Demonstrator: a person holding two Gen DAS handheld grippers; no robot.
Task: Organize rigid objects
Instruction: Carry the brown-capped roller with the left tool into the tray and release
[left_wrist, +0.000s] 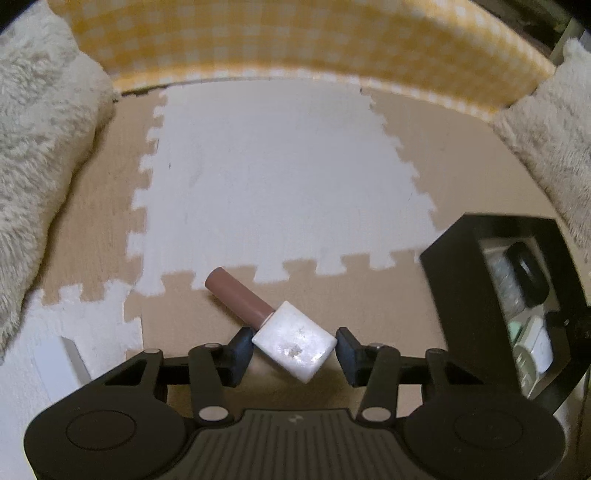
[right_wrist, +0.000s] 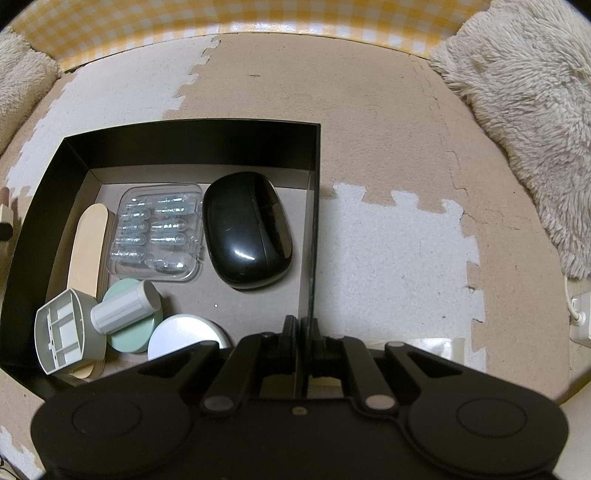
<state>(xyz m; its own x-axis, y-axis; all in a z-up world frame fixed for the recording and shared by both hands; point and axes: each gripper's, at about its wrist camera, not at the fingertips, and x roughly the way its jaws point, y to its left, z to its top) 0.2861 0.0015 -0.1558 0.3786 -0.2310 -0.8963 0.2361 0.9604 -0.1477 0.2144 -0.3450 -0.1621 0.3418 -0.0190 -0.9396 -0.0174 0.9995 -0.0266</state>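
While the right gripper (right_wrist: 300, 325) pinches the black cardboard box (right_wrist: 192, 133) wall, left gripper (left_wrist: 294, 341) fingers straddle, wide, the white-capped brown tube (left_wrist: 273, 321); next: close, lift, box it.

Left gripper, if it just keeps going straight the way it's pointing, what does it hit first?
The left gripper is open, and the white block end of the brown-handled stamp already lies between its fingers. Straight on, it would likely meet that block first; the brown handle angles away beyond, though depth is hard to judge.
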